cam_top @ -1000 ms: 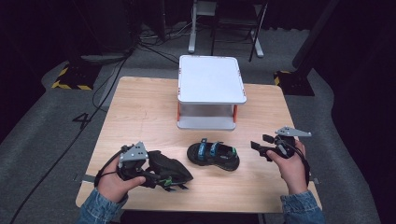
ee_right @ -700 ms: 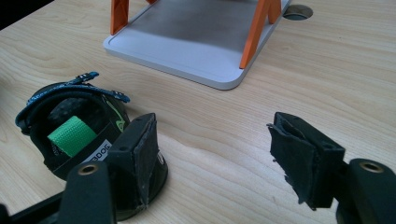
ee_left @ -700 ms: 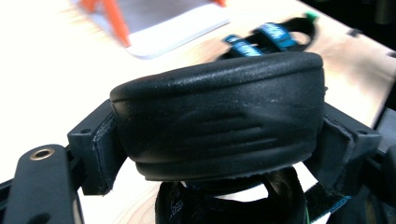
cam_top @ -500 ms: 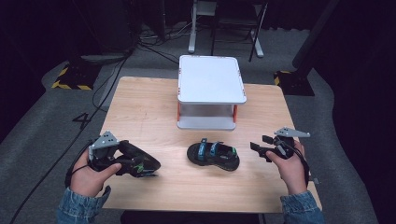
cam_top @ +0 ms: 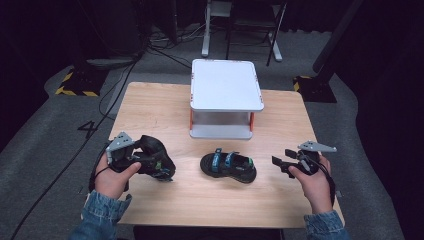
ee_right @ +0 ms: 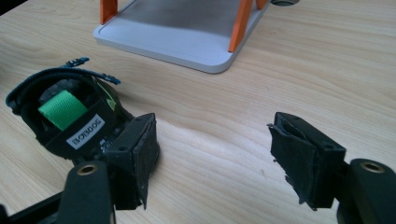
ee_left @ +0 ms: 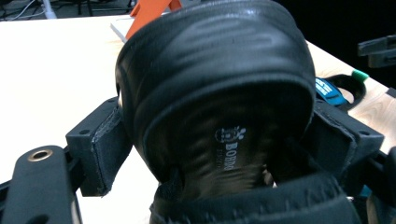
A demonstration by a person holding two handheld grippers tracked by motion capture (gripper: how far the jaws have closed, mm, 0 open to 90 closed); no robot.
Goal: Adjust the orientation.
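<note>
My left gripper [cam_top: 146, 158] is shut on a black sandal [cam_top: 156, 157] at the table's left front. In the left gripper view the sandal [ee_left: 215, 93] sits between both pads [ee_left: 108, 150], its footbed facing the camera. A second black sandal [cam_top: 228, 166] with blue straps and a green tab lies flat at the middle front. It also shows at the left of the right gripper view, as the sandal [ee_right: 65, 116]. My right gripper [cam_top: 283, 161] is at the right front, open with nothing between its jaws, pointing left toward that sandal. Its jaws stand wide over bare wood at the right gripper [ee_right: 219, 156].
A white two-level stand [cam_top: 226, 85] with orange legs occupies the middle back of the wooden table [cam_top: 150, 110]. Its lower shelf [ee_right: 187, 23] lies ahead of the right gripper. Cables and chair legs sit on the dark floor beyond the table.
My left gripper has carried the black sandal leftward, away from the lying sandal and a little farther from the front edge. The right gripper has stayed where it was.
</note>
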